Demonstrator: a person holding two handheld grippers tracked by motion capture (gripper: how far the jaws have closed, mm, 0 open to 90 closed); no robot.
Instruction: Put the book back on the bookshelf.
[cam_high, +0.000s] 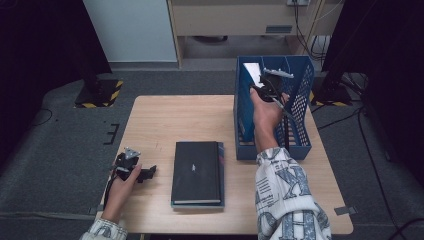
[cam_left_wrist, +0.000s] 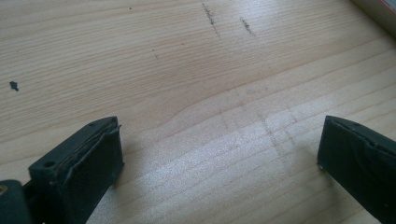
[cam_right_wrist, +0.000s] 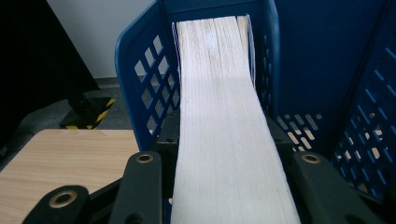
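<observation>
The right gripper (cam_right_wrist: 229, 186) was clamped on a thick book (cam_right_wrist: 224, 121), its jaws closed against the two covers and held apart by the book's full thickness. In the right gripper view the book ran straight ahead of the gripper, page edges facing the camera: a broad band of cream-white paper, finely lined, with a thin dark cover edge visible along the far right side. The book stood inside the blue basket (cam_right_wrist: 140, 98), a perforated plastic bin with diamond-shaped openings in its walls; the basket wall rose just left of the gripper and the book's far end lay against the basket's end wall. In the high view the right gripper (cam_high: 267, 82) sat over the basket (cam_high: 300, 135), with a pale corner of the book (cam_high: 251, 70) showing beyond it.

The left gripper (cam_left_wrist: 219, 158) rested low over the bare tabletop (cam_left_wrist: 187, 70), jaws wide apart and holding nothing. In the high view it (cam_high: 145, 172) lay at the near left of the tabletop, with a black book (cam_high: 196, 170) just beside its tips, lying flat on top of another volume.

The covers, spine and title of the held book could not be made out. Its lower part was cut off by the frame and screened by the jaws. The person's right hand (cam_high: 265, 112) hid much of the gripper body from above.
</observation>
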